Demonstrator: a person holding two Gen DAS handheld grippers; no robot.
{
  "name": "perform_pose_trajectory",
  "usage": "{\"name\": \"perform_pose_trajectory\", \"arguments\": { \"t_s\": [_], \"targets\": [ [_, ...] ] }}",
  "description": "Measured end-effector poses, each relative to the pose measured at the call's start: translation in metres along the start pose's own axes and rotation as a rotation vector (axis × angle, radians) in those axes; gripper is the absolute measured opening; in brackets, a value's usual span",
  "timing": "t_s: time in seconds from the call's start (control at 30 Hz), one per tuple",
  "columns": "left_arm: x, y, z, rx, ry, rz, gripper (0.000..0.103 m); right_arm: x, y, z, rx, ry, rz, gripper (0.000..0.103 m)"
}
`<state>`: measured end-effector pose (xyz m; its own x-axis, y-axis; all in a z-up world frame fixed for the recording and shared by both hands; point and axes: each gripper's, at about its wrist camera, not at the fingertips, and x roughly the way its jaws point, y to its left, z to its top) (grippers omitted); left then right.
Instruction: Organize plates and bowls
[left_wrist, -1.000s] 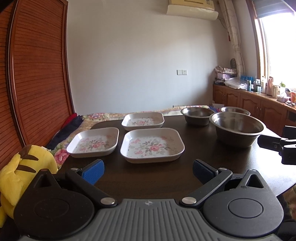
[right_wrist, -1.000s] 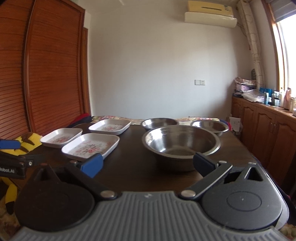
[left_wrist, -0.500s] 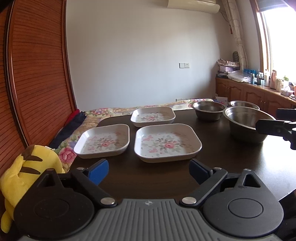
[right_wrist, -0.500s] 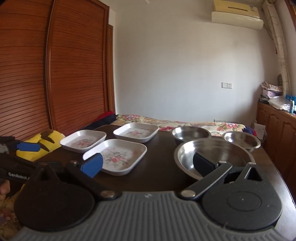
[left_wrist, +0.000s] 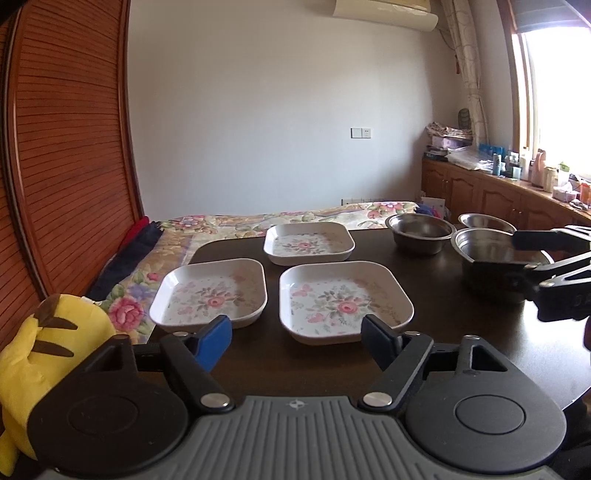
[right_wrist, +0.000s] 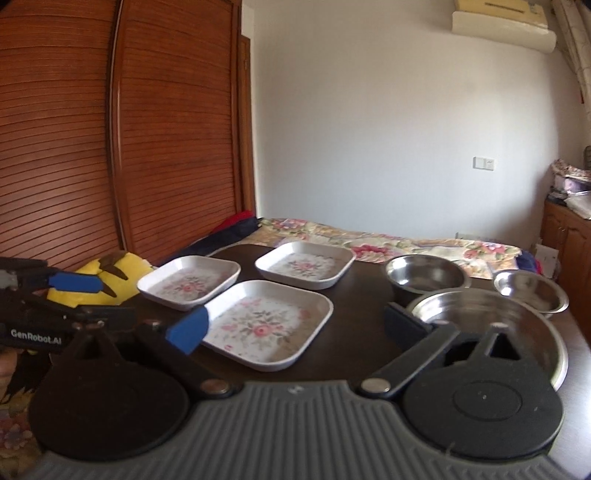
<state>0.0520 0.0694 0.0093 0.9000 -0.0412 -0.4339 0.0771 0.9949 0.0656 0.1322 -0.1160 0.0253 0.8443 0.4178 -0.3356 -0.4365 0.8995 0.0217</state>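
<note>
Approach step: the left gripper (left_wrist: 297, 334), jaws apart and empty, faces the near plate (left_wrist: 345, 301) directly ahead, while the right gripper (right_wrist: 295, 325), jaws apart, flanks the large bowl's (right_wrist: 517, 325) rim and must close next.

The right gripper (left_wrist: 526, 251) hides part of the large steel bowl (left_wrist: 491, 258), itself cut off by the edge

Soft daylight, window glare, fisheye warp

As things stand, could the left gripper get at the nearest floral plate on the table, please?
Probably yes: the left gripper is open, and the nearest floral plate lies just ahead of its fingertips on the table, with nothing between. The left plate sits apart.
</note>
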Motion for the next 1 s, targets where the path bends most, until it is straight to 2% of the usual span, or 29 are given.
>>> {"name": "perform_pose_trajectory", "arguments": {
  "t_s": [0.13, 0.27, 0.43, 0.8, 1.0],
  "targets": [
    [0.015, 0.004, 0.005, 0.010, 0.018, -0.009, 0.071, 0.018, 0.003, 0.001, -0.005, 0.042, 0.020, 0.081],
    [0.030, 0.008, 0.009, 0.013, 0.040, -0.014, 0.061, 0.035, 0.005, 0.002, -0.010, 0.077, 0.016, 0.074],
    [0.048, 0.012, 0.013, 0.006, 0.069, -0.039, 0.056, 0.062, 0.000, -0.001, 0.017, 0.146, 0.010, 0.059],
    [0.088, 0.015, 0.028, 0.007, 0.109, -0.051, 0.054, 0.095, -0.014, 0.002, 0.049, 0.227, 0.014, 0.057],
    [0.106, 0.021, 0.032, 0.009, 0.138, -0.055, 0.051, 0.103, -0.009, 0.000, 0.001, 0.257, 0.019, 0.057]
  ]
}}
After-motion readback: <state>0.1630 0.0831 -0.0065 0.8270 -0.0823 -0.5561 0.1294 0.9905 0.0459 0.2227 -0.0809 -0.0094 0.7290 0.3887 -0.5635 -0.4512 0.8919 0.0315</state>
